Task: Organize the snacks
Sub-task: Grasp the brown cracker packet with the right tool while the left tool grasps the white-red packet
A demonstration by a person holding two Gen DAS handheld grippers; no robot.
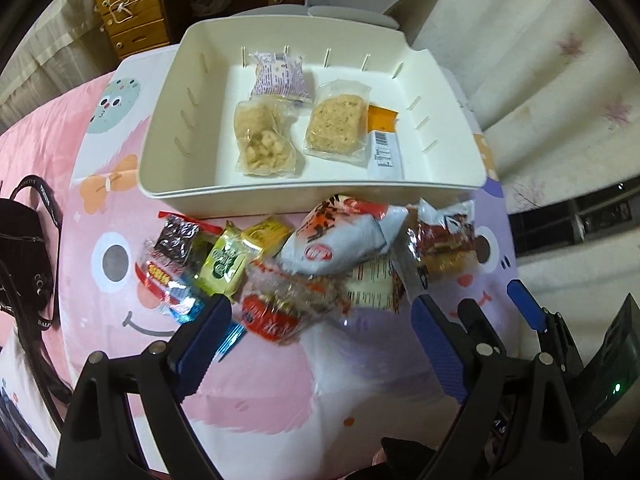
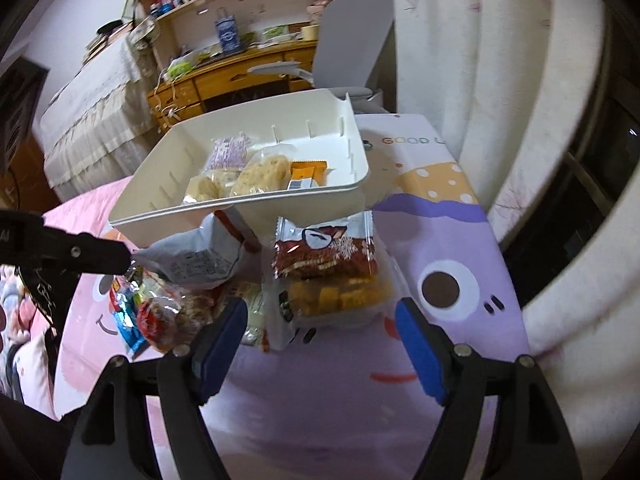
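Note:
A white plastic bin (image 1: 168,128) sits on the bed and holds several wrapped snacks: two rice cakes, a purple pack and an orange bar (image 1: 382,120). A heap of snack packs lies in front of it, including a white-and-red bag (image 1: 336,236), a green pack (image 1: 224,264) and a red-brown pack (image 1: 444,240). My left gripper (image 1: 320,328) is open just short of the heap. My right gripper (image 2: 320,332) is open in front of the red-brown pack (image 2: 324,252), and it also shows in the left wrist view (image 1: 476,312). The bin also shows in the right wrist view (image 2: 168,200).
The bed has a pink and purple cartoon cover (image 1: 280,380). A black bag with straps (image 1: 24,256) lies at the left. A wooden desk with shelves (image 2: 240,72) and a grey chair (image 2: 352,40) stand behind the bin. A cream curtain (image 2: 500,80) hangs at the right.

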